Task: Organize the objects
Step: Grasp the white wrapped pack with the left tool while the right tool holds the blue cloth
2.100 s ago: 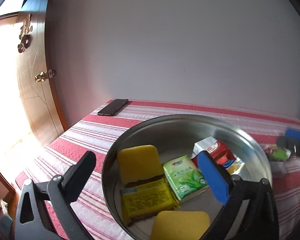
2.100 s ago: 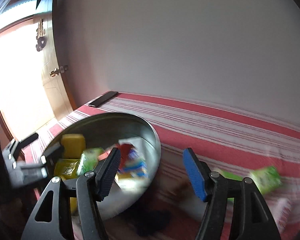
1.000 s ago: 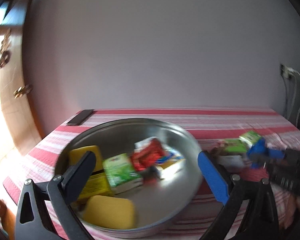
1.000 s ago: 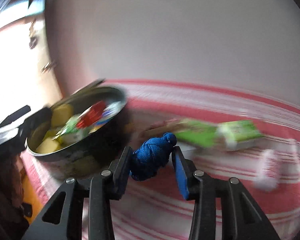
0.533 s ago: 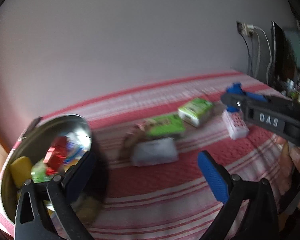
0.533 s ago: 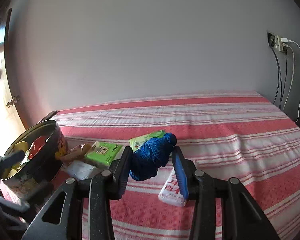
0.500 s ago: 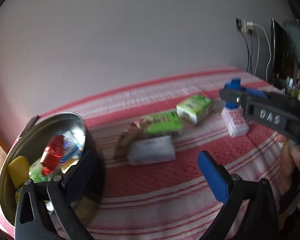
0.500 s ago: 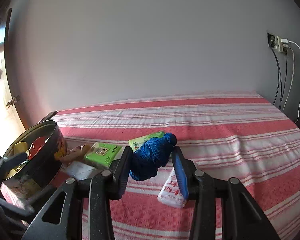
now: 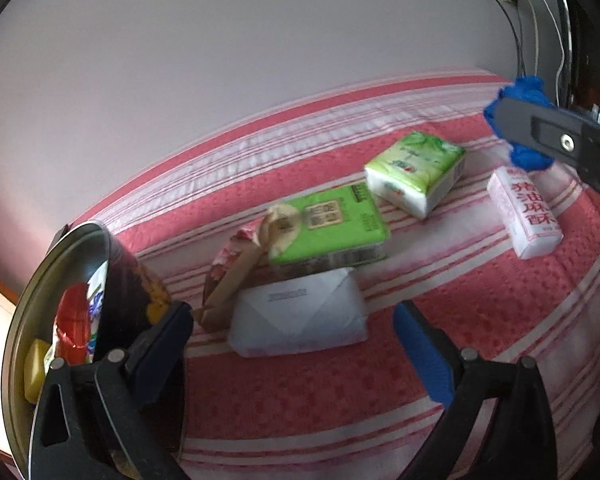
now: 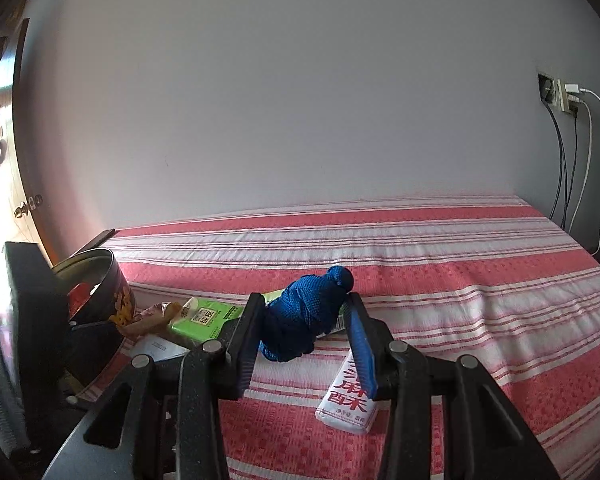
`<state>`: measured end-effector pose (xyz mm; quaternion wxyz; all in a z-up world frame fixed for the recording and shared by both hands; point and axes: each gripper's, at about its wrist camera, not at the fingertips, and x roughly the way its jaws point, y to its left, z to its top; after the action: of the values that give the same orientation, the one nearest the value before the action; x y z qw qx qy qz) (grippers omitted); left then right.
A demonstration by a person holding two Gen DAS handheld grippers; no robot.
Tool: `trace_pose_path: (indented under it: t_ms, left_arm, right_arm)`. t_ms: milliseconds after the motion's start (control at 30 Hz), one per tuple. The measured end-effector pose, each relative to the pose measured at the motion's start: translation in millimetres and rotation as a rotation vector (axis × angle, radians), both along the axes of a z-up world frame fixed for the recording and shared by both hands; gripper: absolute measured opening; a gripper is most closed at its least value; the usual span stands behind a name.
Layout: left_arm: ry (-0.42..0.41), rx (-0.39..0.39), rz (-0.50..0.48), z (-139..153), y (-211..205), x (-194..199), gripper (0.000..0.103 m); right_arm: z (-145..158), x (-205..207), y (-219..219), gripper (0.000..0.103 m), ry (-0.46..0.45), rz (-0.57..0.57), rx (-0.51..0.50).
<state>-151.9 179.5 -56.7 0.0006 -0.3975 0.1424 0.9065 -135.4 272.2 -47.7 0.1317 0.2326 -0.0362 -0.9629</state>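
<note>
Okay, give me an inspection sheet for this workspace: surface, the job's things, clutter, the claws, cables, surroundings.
Surface: red and white striped cloth.
Job's things: round tin at left holding a red packet and other items; on the cloth, white packet, green flat pack, green tissue pack, pink-lettered white bar, brown wrapper.
Clutter: nothing seen.
Claws: left claw open, empty; right claw shut on blue knitted bundle.
Cables: black and white leads hang from wall socket.
Surroundings: plain wall, wooden door at left.
</note>
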Motion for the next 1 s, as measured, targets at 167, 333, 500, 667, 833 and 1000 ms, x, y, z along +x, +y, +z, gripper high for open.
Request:
trace_pose_path:
  t_ms: [167,333,500,667,833,1000]
  left_arm:
    - [-0.055,0.08,-0.053,-2.5,4.7,0.6,0.1]
    - [-0.096,0.164,0.0,-5.3,-11.3,-10.3,0.098]
    - [-0.104,0.209,0.001,-4.1,-19.8,-13.5,0.09]
    - [-0.082,0.22,0.008,-1.2,-18.5,-10.3,0.071]
    - [-0.074,0.215,0.009,1.3,-18.0,-1.2,0.07]
    - [-0.027,0.208,0.02,8.0,-15.9,8.2,0.069]
  right_arm:
    - [0.5,1.6,2.2,0.044,0.007,-0.008,-0.007]
    - [0.8,3.0,-0.8,0.044,0.012,-0.01,0.008]
    - [0.2,3.1,-1.3,0.044,0.009,-0.012,0.007]
    - [-1.5,0.4,0.1,0.044,0.004,-0.01,0.01]
    - [-2.4,0.4,0.6,0.044,0.006,-0.016,0.01]
    - [-1.3,4.0,-0.6,0.044,0.022,-0.02,0.016]
